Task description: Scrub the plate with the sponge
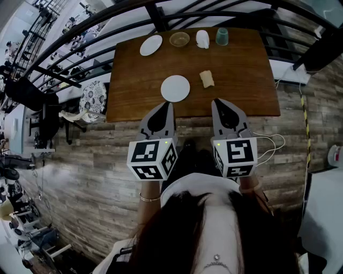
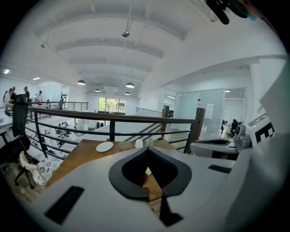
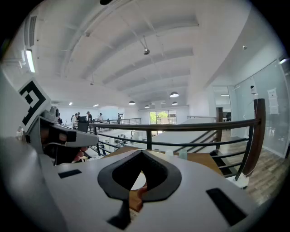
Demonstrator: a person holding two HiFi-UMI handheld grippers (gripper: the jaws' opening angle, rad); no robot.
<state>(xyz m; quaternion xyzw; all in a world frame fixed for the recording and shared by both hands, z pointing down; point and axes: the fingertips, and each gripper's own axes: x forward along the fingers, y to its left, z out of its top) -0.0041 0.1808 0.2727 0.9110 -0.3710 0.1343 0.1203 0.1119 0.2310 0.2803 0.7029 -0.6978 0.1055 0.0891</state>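
Right up close, the person's dark hair (image 1: 182, 235) fills the bottom of the head view, with a thin bracelet (image 1: 149, 199) on the left wrist just beyond it. Next out come the two marker cubes. From them the left gripper (image 1: 167, 107) and the right gripper (image 1: 217, 103) reach forward side by side, their tips over the near edge of the wooden table (image 1: 246, 80).

In the left gripper view the left gripper's (image 2: 146, 149) black pads meet at the tip, closed, and nothing is caught between them. The right gripper (image 3: 142, 152) shows the same in its own view: jaws together and empty. A white cable (image 1: 270, 142) loops over the plank floor (image 1: 80, 176) beside the right cube.

On to the table. The plate (image 1: 175, 88) sits just ahead of the left gripper's tip, near the front edge. It is round, plain white and lying flat, and neither gripper touches it. To its right, near it but apart, lies the sponge (image 1: 207, 79), a pale tan block with its short end toward the person. It lies ahead of the right gripper, clear of its tip.

Along the far edge runs a row of four, from left to right. There is a second white plate (image 1: 151, 45), a small brownish bowl (image 1: 179, 39), a white object (image 1: 202, 38) that I cannot identify, and a teal cup (image 1: 222, 36). Behind them a dark railing (image 1: 161, 16) curves across the frame.
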